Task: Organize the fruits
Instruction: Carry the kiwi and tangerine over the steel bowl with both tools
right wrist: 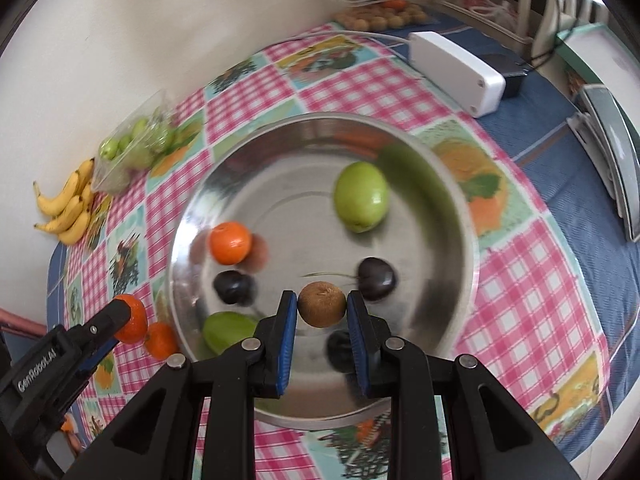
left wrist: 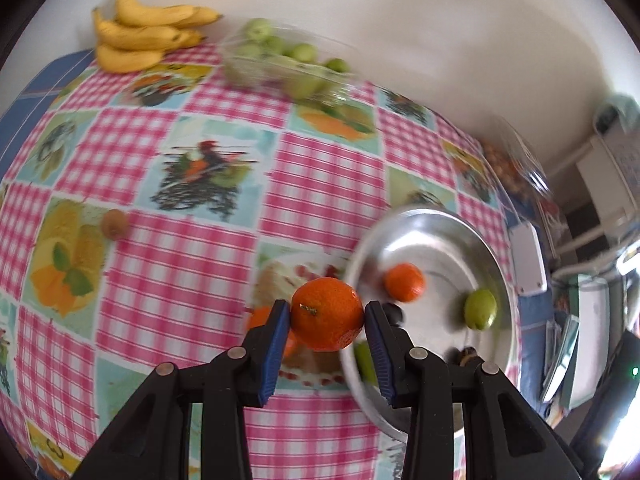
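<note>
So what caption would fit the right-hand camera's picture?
Right gripper holds a small brown fruit above a metal bowl of mixed fruit.

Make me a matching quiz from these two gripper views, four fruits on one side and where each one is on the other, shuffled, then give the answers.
Column one:
1. mandarin
2. small brown fruit
3. bananas
4. green apple

Column two:
A. lying in the metal bowl
B. on the table by the wall
C. clamped in the right gripper
D. clamped in the left gripper

Pairs: 1-D, 2-C, 3-B, 4-A
</note>
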Tool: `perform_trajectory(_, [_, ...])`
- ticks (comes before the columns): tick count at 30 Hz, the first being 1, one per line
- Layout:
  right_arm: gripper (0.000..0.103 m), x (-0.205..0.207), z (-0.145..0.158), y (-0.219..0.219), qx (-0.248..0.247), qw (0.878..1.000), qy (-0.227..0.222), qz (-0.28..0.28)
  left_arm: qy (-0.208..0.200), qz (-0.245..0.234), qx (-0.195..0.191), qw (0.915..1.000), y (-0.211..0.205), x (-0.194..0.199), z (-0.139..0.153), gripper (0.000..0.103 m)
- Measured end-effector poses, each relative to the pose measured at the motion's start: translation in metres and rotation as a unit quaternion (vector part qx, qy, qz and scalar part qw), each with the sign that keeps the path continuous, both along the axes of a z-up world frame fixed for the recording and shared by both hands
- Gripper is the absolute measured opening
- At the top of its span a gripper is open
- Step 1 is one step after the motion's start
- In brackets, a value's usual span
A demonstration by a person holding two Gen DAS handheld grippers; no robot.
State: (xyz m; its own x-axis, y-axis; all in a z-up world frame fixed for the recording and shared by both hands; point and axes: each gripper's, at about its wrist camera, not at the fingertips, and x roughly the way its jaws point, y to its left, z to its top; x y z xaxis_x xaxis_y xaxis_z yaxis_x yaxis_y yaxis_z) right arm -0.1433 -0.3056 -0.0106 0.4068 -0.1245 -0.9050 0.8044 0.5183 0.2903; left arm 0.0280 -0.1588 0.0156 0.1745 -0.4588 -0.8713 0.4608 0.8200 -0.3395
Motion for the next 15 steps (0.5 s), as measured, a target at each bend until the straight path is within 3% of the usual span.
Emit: perform_trajectory(15, [0.027, -0.014, -0.001, -0.007, 0.011, 1.0, -0.002, -0.01, -0.021, -0.067, -0.004, 0.9975, -0.04, -0.034, 0.003, 0.041])
